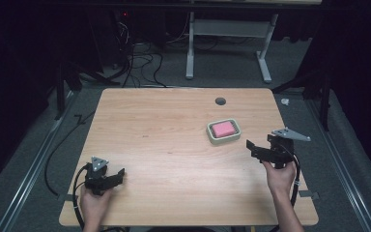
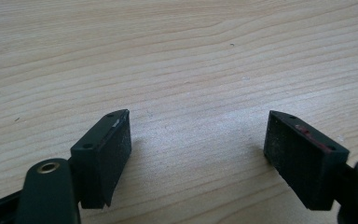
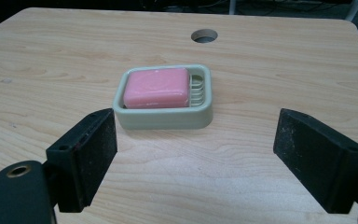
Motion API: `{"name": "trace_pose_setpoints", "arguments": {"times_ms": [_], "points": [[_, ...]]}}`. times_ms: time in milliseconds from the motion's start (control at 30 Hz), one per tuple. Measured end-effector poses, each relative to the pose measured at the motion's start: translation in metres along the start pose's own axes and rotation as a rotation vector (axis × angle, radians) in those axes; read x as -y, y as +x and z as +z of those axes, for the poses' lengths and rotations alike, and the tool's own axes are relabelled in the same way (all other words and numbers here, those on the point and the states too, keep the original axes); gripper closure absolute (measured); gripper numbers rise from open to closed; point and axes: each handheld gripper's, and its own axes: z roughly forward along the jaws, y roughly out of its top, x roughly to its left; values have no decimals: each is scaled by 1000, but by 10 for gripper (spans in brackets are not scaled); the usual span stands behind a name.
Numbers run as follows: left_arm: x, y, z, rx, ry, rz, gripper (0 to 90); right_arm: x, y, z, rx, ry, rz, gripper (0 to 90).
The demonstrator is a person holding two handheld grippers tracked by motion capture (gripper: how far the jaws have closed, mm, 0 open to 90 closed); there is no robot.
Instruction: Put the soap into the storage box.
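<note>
The wooden table (image 1: 174,145) occupies the centre of the high view, with a round cable hole (image 1: 220,101) near its upper edge, right of centre.

The soap dish (image 1: 223,131), pale green and rectangular, sits on the table right of centre in the high view. In the right gripper view it lies in the upper middle of the frame, beyond the jaws and apart from them, facing the gap between them.

The right gripper (image 1: 260,149) is held by a hand at the lower right of the high view, just right of the dish and not touching it. Its jaws stand wide apart and hold nothing.

The left gripper (image 1: 117,176) is held at the lower left of the high view, well apart from the dish. In the left gripper view its jaws are spread wide over bare wood and grip nothing.

The pink soap bar (image 3: 156,87) lies inside the dish, toward its left end in the right gripper view, leaving the ribbed floor (image 3: 196,88) exposed at the right end.
</note>
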Motion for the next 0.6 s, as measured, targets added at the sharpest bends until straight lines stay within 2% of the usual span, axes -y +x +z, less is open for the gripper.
{"name": "trace_pose_setpoints", "arguments": {"times_ms": [600], "points": [[0, 0, 0, 0, -2, 0, 234, 14, 4, -11, -21, -8, -7, 144]]}}
